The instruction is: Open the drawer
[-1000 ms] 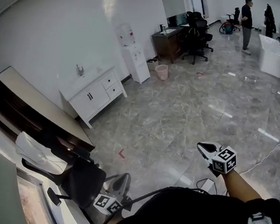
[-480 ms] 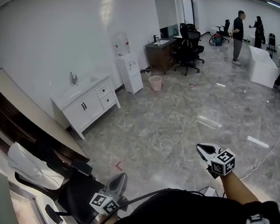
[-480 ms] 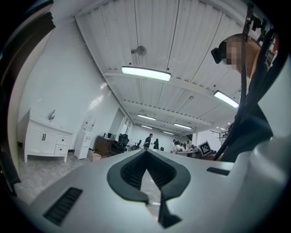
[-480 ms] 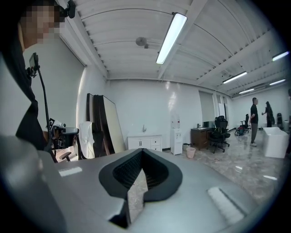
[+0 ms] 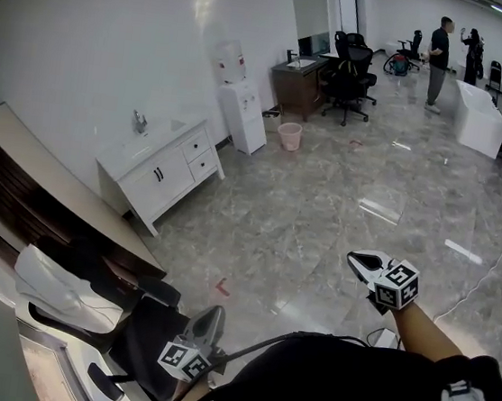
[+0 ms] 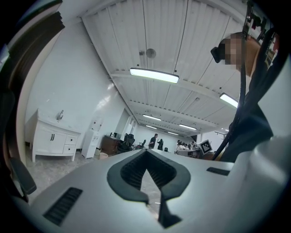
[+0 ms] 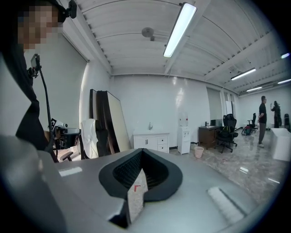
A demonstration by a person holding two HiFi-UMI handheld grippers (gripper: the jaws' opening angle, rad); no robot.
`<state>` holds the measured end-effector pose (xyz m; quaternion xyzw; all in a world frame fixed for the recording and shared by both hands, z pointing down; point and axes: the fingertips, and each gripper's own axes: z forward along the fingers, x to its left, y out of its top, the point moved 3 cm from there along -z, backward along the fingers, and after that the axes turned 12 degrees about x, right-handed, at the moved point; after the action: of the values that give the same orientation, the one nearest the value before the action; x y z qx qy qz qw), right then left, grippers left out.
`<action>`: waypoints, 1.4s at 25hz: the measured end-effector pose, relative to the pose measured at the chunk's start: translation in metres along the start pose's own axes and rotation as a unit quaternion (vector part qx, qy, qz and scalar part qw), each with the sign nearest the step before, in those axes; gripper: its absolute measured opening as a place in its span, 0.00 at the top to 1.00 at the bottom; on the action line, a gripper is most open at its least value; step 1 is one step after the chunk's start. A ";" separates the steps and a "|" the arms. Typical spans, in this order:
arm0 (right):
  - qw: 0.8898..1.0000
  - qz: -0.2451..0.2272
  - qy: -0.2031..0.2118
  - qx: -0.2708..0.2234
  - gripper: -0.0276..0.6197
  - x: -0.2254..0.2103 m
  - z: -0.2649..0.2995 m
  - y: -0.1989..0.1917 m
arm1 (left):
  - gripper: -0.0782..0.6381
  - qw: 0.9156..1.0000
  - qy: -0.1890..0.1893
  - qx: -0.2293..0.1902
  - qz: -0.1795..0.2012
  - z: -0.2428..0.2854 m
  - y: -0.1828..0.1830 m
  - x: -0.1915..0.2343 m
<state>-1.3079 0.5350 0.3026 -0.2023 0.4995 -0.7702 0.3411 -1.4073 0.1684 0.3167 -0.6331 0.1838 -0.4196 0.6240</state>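
The white cabinet [image 5: 159, 175] with drawers and dark handles stands against the left wall, a few steps away across the marble floor. It also shows small in the left gripper view [image 6: 52, 139] and the right gripper view [image 7: 151, 141]. Its drawers look shut. My left gripper [image 5: 211, 315] is held low in front of the body, shut and holding nothing [image 6: 146, 152]. My right gripper [image 5: 360, 261] is held out to the right, also shut and holding nothing [image 7: 142, 152]. Both point out over the floor, far from the cabinet.
A water dispenser [image 5: 243, 103] and a pink bin [image 5: 288, 136] stand beyond the cabinet, then a dark desk with office chairs [image 5: 349, 71]. Dark wood panels [image 5: 41, 206] lean at the left, with a black chair [image 5: 148, 337] under a white cloth. People [image 5: 442, 51] stand far back. A cable [image 5: 488, 270] lies on the floor.
The head view has shifted a little as the person moves across the floor. Both grippers keep the same pose in front of the body and stay shut.
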 end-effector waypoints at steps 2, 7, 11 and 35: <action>1.000 -0.003 0.006 0.004 0.97 0.001 0.014 0.005 | 0.89 1.000 0.002 -0.003 -0.011 -0.003 0.001 0.009; 1.000 -0.003 0.024 0.004 0.97 -0.006 0.053 0.011 | 0.89 0.999 0.032 0.000 -0.026 -0.004 -0.006 0.038; 0.999 -0.007 0.049 0.002 0.97 -0.029 0.078 0.020 | 0.89 0.999 0.044 -0.003 -0.026 0.019 0.004 0.040; 0.996 0.001 0.091 -0.014 0.97 -0.315 0.113 0.033 | 0.89 0.997 0.080 0.003 -0.013 0.293 0.044 -0.005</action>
<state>-1.0074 0.6843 0.3292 -0.1354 0.5396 -0.7779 0.2922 -1.1745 0.3513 0.3119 -0.5977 0.2236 -0.4774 0.6040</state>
